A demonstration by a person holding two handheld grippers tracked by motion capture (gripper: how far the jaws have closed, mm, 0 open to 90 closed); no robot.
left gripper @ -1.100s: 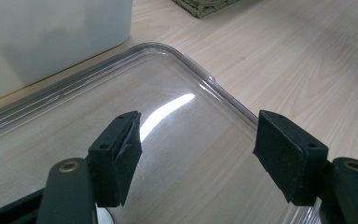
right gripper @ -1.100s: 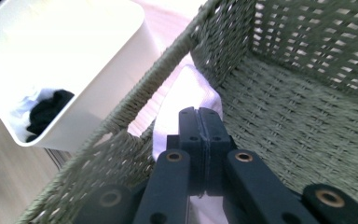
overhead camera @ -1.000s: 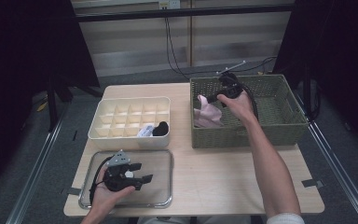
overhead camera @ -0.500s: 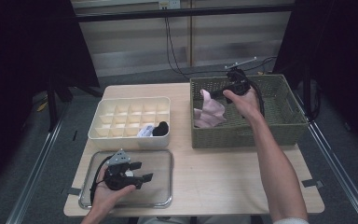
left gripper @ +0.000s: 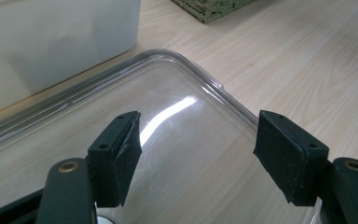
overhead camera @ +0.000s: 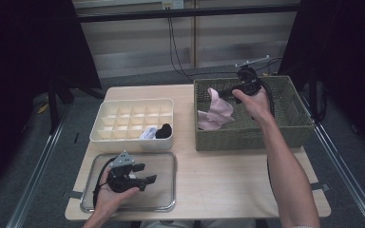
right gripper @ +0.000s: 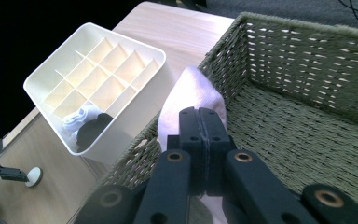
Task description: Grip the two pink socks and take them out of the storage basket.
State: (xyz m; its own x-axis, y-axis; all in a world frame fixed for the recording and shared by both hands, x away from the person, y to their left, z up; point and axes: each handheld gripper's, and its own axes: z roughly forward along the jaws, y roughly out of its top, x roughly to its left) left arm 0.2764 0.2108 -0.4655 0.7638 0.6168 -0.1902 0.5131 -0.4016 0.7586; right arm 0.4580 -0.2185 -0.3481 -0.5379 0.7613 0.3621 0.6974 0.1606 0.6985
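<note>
Over the wicker basket (overhead camera: 294, 124), right gripper (overhead camera: 217, 93) jaws clamp a pink cloth (overhead camera: 216, 113); left gripper (overhead camera: 148, 176) gapes empty.

The pink cloth (right gripper: 186, 100) vanishes behind the right gripper (right gripper: 199, 122) where the closed jaws meet — how much fabric is pinched cannot be told. Beside that cloth, the divided white box (right gripper: 98, 79) holds a white bundle (right gripper: 78, 119) and a dark one (right gripper: 94, 129) — too small to identify.

Dim, dark surroundings; overhead glare on the clear tray (left gripper: 186, 100).
</note>
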